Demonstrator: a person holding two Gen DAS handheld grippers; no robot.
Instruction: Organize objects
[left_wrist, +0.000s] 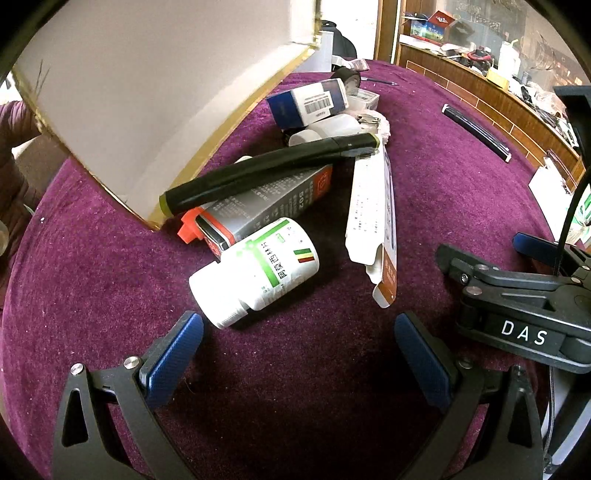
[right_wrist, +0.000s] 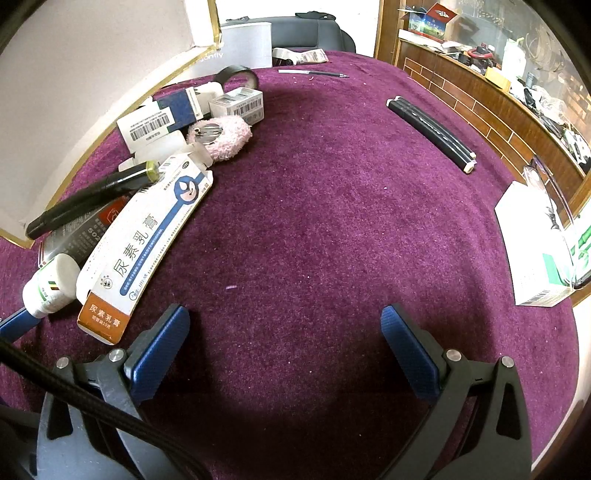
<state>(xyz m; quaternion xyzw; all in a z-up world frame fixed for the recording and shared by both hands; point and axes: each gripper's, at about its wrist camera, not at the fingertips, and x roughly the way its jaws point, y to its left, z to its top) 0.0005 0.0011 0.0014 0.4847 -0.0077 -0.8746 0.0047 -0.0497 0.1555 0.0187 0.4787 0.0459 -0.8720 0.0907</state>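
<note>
A heap of small items lies on the purple cloth beside a large white box with gold edges. Nearest my left gripper lies a white pill bottle on its side, just beyond the open blue fingers. Behind it are a grey glue box, a black marker, a long white ointment carton and a blue and white box. My right gripper stands open over bare cloth, with the ointment carton and the pill bottle to its left. A pink fuzzy item lies in the heap.
A black folded strip lies at the far right of the cloth. A white and green box with glasses on it stands at the right edge. A pen and black tape roll lie at the back. A cluttered wooden counter runs behind.
</note>
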